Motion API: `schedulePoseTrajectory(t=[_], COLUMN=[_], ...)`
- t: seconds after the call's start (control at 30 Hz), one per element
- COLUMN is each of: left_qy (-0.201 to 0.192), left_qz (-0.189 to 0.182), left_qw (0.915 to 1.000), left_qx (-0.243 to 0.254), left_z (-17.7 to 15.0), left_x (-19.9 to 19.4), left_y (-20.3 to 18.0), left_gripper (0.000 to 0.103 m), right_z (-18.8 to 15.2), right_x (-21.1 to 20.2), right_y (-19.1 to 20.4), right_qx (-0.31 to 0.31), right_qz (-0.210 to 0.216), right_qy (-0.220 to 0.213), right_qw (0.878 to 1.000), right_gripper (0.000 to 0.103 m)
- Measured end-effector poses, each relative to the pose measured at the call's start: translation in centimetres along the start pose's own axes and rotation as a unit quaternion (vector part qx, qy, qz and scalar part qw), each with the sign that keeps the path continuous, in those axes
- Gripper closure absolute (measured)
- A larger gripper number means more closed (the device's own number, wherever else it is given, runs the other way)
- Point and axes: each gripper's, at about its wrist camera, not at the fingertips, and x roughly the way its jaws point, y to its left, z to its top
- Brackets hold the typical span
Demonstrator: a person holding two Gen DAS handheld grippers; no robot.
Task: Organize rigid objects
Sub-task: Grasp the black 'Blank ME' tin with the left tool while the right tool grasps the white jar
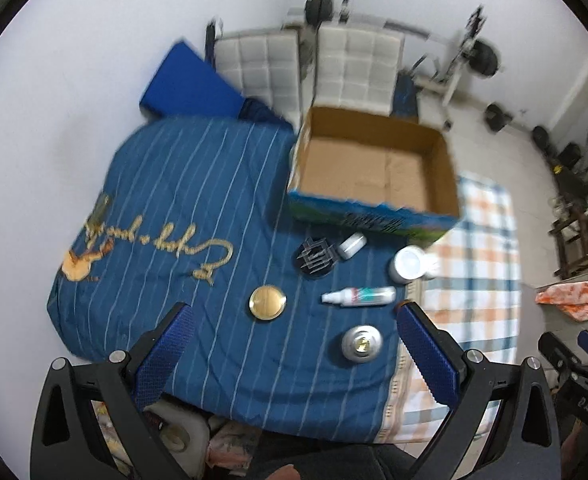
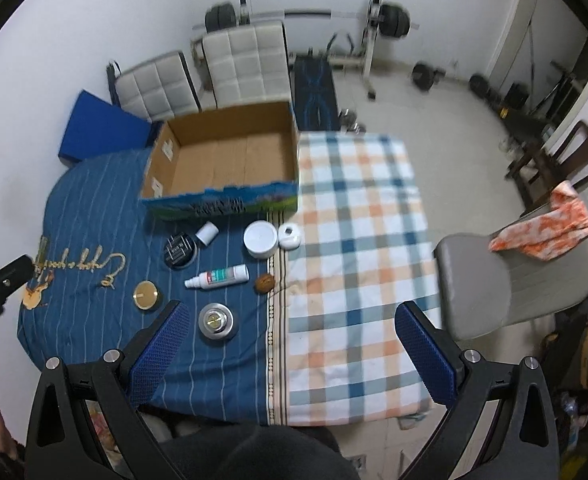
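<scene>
An open, empty cardboard box (image 1: 373,168) (image 2: 226,160) stands at the back of a cloth-covered table. In front of it lie several small items: a gold-lidded jar (image 1: 267,303) (image 2: 146,295), a silver round tin (image 1: 361,343) (image 2: 215,323), a white spray bottle (image 1: 358,296) (image 2: 218,277), a black patterned tin (image 1: 315,258) (image 2: 180,250), a small white bottle (image 1: 351,246) (image 2: 207,233), a white jar (image 1: 407,264) (image 2: 260,239), a small white dispenser (image 2: 289,236) and a brown walnut-like object (image 2: 264,282). My left gripper (image 1: 294,344) is open above the front items. My right gripper (image 2: 290,344) is open over the cloth.
The table carries a blue striped cloth (image 1: 174,184) on the left and a checked cloth (image 2: 353,240) on the right. White padded chairs (image 2: 242,64) and a weight bench (image 2: 313,92) stand behind. A grey chair (image 2: 513,280) with an orange cloth is at right.
</scene>
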Motion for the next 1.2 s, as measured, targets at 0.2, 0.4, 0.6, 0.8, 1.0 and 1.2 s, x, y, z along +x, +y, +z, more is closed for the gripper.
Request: schedulePoseTrajectory(t=[0.2,0.4,0.6,0.8,1.0,1.2], left_qy=[0.069,0.123,0.194,0.240,0.272,0.274], left_qz=[0.028,0.043,0.015,-0.007,-0.022,-0.039], left_qw=[0.9972,0.9913,0.9809,0.9706,0.9613,0.9601], left_qx=[0.005,0.017,0.009,0.022,0.039,0.040], left_z=[1.7,3.0,4.4,4.6,3.8,3.4], left_x=[10.2,20.2,29.4,35.5,39.0,40.5], left_y=[-0.3,-1.2,-0.6,-0.9,-2.2,-2.8], left_gripper=[0.000,0.000,0.000,0.000,0.001,0.030], right_z=[3.0,5.6,6.6,6.3,5.8,4.9], right_x=[13.3,25.2,33.5,38.6,41.5,42.1], right_y=[1.5,3.7,5.2,5.6,5.9,5.6], right_qx=[-0.016,-0.016,0.021,0.056,0.086,0.088], right_qz=[0.025,0.038,0.040,0.043,0.059,0.062], right_qy=[0.057,0.118,0.160,0.193,0.219,0.233], right_qw=[0.998,0.992,0.986,0.979,0.970,0.967], right_gripper=[0.000,0.000,0.009,0.019,0.024,0.031])
